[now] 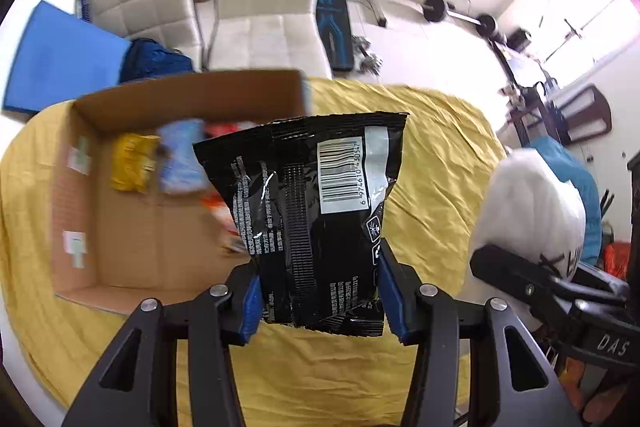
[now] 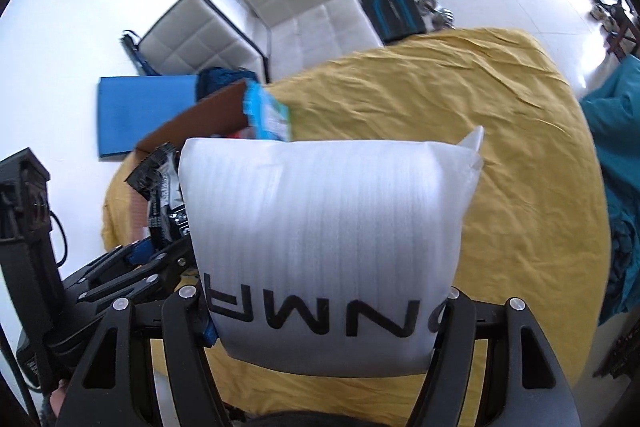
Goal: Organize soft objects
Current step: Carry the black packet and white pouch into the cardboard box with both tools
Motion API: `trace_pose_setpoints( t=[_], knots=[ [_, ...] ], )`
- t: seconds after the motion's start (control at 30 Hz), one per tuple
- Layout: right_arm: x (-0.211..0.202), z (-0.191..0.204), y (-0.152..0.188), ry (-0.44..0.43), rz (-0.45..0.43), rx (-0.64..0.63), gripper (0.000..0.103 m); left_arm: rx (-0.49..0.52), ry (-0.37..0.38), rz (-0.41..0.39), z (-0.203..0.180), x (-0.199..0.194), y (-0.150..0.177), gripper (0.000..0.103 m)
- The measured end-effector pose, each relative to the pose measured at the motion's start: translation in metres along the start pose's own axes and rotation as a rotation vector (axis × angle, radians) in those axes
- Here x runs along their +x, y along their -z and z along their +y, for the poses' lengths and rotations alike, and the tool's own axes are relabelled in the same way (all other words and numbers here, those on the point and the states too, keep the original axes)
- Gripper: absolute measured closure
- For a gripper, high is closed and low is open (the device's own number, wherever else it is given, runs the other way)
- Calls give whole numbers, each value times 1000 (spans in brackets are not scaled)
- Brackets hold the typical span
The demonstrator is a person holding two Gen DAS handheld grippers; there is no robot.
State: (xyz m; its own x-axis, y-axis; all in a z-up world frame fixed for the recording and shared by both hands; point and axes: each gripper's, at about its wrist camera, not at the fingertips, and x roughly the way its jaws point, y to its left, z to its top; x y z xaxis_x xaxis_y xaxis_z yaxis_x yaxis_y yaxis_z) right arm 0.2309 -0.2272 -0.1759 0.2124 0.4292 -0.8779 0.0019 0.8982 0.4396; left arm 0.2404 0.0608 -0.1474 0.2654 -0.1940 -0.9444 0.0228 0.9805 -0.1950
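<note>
Snack bag, black, is pinched in the left gripper above the yellow cloth just right of the cardboard box, presumably bound there, while the right gripper clamps a white foam pouch.

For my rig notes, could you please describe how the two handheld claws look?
Both are matte black with triangular cut-outs and silver pivot bolts. The left claw has blue finger pads. The right claw shows a blue pad too; its body bears white "DAS" lettering, seen from the left wrist.
</note>
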Motion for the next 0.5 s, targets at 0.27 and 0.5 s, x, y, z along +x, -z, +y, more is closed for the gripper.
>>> trace_pose_setpoints(
  t=[0.27,0.5],
  knots=[
    [46,117,-12,-30,46,-100,32,-90,-56,-13,116,-22,-14,57],
    [142,196,-10,-15,172,-170,32,-134,-106,137,193,29,-11,57]
  ],
)
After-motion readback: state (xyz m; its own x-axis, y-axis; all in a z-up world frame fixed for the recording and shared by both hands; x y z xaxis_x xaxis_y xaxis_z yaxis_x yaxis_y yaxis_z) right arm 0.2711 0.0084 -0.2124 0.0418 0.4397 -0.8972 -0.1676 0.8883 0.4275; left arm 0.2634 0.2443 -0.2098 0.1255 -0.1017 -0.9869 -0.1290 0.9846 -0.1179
